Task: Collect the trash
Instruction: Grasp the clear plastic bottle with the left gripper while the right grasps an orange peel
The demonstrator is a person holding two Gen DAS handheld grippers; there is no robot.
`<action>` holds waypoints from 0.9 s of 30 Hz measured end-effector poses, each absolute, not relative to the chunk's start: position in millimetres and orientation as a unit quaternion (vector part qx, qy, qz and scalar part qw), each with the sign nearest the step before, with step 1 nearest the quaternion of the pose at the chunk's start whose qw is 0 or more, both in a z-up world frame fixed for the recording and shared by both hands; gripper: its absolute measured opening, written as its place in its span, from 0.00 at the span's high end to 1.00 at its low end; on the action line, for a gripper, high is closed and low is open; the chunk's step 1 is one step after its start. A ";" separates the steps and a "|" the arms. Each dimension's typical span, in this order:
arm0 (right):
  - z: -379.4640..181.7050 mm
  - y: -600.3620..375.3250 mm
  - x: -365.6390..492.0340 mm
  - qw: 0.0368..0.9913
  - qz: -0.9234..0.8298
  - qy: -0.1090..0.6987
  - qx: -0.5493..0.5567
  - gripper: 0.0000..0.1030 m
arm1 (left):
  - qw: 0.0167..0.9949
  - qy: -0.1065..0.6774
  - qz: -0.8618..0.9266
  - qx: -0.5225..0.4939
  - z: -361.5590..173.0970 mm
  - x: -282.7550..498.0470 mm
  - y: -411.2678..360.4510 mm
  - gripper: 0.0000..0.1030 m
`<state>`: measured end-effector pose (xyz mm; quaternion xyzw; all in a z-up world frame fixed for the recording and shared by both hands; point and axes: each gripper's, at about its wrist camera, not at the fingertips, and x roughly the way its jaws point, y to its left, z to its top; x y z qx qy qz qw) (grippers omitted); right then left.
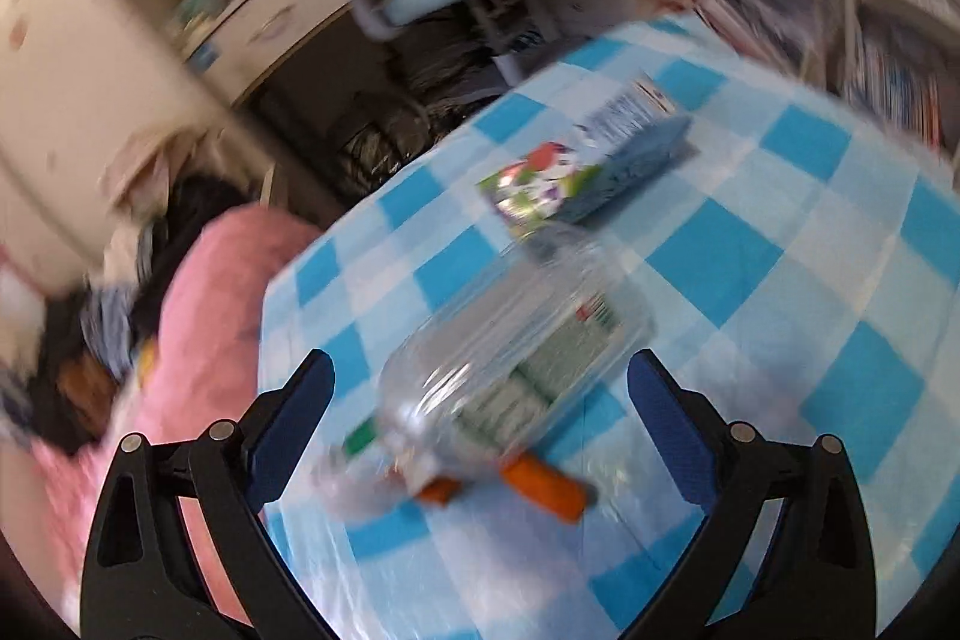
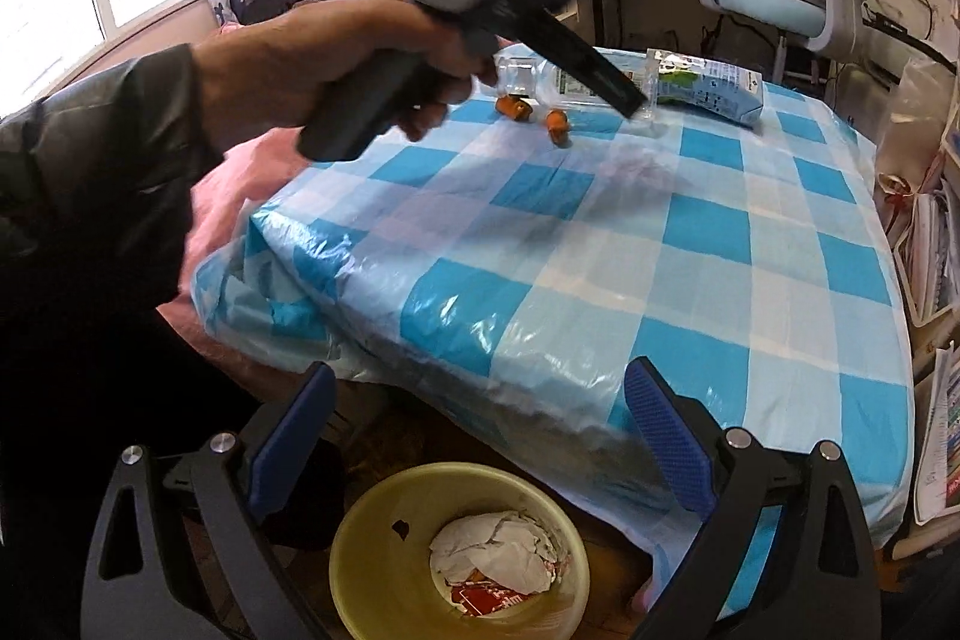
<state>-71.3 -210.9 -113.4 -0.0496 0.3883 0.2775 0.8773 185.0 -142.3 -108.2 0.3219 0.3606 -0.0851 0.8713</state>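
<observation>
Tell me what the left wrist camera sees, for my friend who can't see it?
The open left gripper reaches toward a clear plastic bottle lying on a blue-checked tablecloth. Small orange pieces lie beside the bottle, and a flattened carton lies farther back.

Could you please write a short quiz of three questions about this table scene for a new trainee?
1. True or false: the left gripper is shut on the plastic bottle.
2. What lies in the yellow bin: A) a bottle, B) crumpled paper, C) a carton?
3. Fill in: the carton lies on the ______ tablecloth.

Key:
1. False; its jaws are open around the bottle.
2. B
3. Checked
</observation>
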 end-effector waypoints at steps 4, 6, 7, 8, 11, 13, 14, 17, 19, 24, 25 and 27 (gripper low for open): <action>-111.8 -211.5 -58.0 0.877 0.277 0.390 -0.052 0.10 | 0.858 0.402 -0.076 0.311 -122.4 213.3 -149.0 0.12; -109.9 -209.4 -49.1 0.876 0.278 0.390 -0.056 0.10 | 0.859 0.423 -0.044 0.285 -125.3 230.9 -137.3 0.16; -109.5 -208.7 -47.0 0.876 0.279 0.389 -0.057 0.10 | 0.859 0.431 -0.033 0.275 -124.9 236.4 -130.4 0.20; -108.3 -206.5 -41.9 0.876 0.280 0.389 -0.061 0.10 | 0.861 0.443 -0.026 0.247 -121.8 244.5 -117.9 0.23; -103.5 -198.4 -26.6 0.874 0.288 0.383 -0.078 0.10 | 0.868 0.475 -0.013 0.146 -112.0 261.2 -78.3 0.33; -97.2 -189.3 -12.3 0.872 0.298 0.376 -0.092 0.10 | 0.866 0.497 -0.010 0.050 -107.2 271.5 -39.2 0.39; -93.7 -185.1 -5.4 0.871 0.305 0.371 -0.100 0.10 | 0.864 0.503 -0.005 0.018 -108.2 272.1 -23.7 0.40; -84.4 -169.3 21.3 0.871 0.321 0.352 -0.123 0.10 | 0.852 0.520 0.010 -0.063 -113.3 274.9 19.4 0.42; -83.7 -160.6 44.4 0.869 0.324 0.350 -0.132 0.10 | 0.847 0.527 0.008 -0.076 -116.6 273.7 29.2 0.43; -102.1 -148.2 104.7 0.860 0.311 0.383 -0.131 0.34 | 0.833 0.550 -0.010 -0.047 -124.9 270.3 20.1 0.45; -105.3 -145.3 110.7 0.860 0.306 0.387 -0.134 0.37 | 0.833 0.551 -0.011 -0.041 -126.0 269.4 15.8 0.45; -112.8 -140.3 124.6 0.856 0.300 0.399 -0.132 0.43 | 0.834 0.550 -0.012 -0.037 -125.3 269.6 11.1 0.45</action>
